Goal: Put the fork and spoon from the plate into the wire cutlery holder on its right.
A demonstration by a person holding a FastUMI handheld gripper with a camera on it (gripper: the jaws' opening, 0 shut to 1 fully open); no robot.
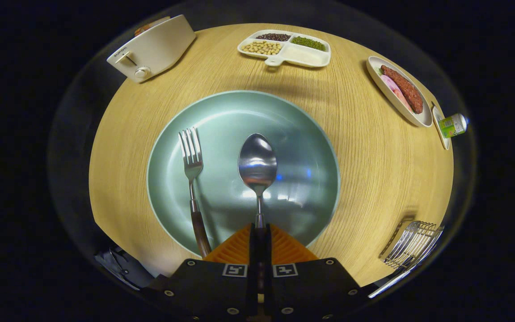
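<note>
My gripper (pixel 260 232) is shut on the handle of the spoon (pixel 257 165), which sticks out ahead of the orange fingers (pixel 237 246) with its bowl over the middle of the pale green plate (pixel 302 134). The fork (pixel 191 174) lies on the plate to the left of the spoon, tines pointing away, its dark handle reaching the plate's near rim beside my left finger. The wire cutlery holder (pixel 411 250) stands on the wooden table to the right of the plate, level with my fingers.
A white toaster (pixel 152 47) stands at the far left. A divided tray of beans (pixel 284 48) sits beyond the plate. At the far right are an oval dish with sausage (pixel 398 89) and a green can (pixel 453 125).
</note>
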